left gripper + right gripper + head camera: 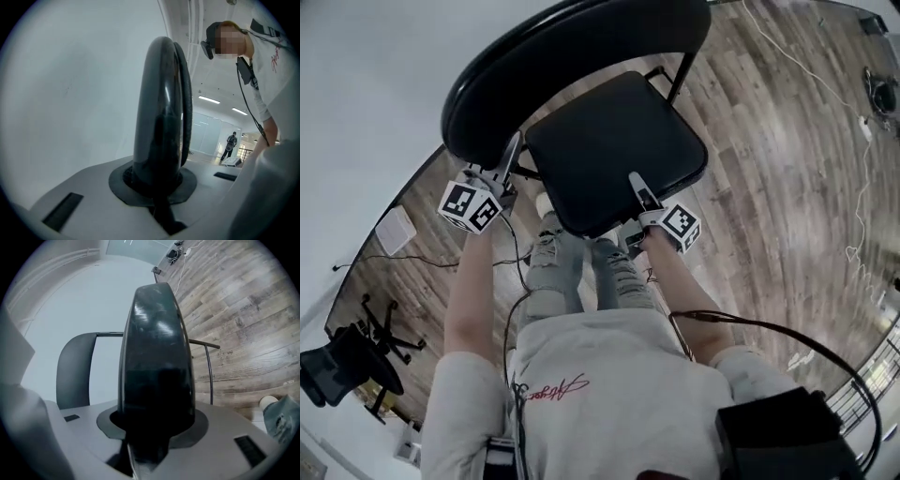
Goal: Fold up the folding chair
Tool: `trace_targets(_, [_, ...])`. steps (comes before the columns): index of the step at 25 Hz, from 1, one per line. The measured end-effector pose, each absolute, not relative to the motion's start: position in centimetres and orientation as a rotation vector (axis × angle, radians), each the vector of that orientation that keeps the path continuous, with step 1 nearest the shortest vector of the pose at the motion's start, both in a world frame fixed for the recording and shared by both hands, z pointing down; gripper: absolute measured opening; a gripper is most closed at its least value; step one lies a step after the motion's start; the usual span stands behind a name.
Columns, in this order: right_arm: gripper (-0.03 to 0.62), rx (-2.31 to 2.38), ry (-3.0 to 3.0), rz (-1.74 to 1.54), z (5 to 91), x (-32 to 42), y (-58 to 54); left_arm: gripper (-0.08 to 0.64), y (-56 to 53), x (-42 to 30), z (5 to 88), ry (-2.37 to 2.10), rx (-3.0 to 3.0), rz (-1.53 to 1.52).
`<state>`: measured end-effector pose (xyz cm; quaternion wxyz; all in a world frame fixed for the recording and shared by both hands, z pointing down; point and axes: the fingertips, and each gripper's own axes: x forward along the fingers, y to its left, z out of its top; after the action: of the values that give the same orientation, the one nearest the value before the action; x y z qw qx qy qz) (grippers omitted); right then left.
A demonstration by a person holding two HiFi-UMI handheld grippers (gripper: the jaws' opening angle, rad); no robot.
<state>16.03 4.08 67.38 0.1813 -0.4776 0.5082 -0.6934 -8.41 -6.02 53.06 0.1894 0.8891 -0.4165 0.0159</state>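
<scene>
The folding chair (581, 56) stands before the person. Left gripper (508, 161) clamps the backrest (159, 117) rim, left of the seat (619, 141) — right gripper (639, 190) grips the seat's front edge, seat stretching away.

The wood-plank floor (787, 159) bears the folding chair (614, 150) at centre, a black office chair (356, 361) at 8 o'clock and a white cable (853, 122) at 2 o'clock.

The folding chair (623, 117) stands on the floor (769, 141) just before the person's legs (581, 267), its backrest (572, 66) beyond its seat (605, 169). The left gripper (513, 150) is at the backrest's left end, and the right gripper (636, 181) is at the seat's near edge. An office chair (356, 361) stands well apart, far left.
</scene>
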Motion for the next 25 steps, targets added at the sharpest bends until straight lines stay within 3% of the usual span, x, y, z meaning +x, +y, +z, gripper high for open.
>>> trace_targets(8, [0.155, -1.397, 1.4, -1.998, 62.0, 11.1, -4.9, 0.02, -12.6, -11.5, 51.5, -1.004, 2.527, 0.042])
trace_targets(25, [0.146, -1.555, 1.263, -2.04, 59.0, 5.3, -13.2, 0.017, -21.9, -16.4, 50.5, -0.708, 2.536, 0.021])
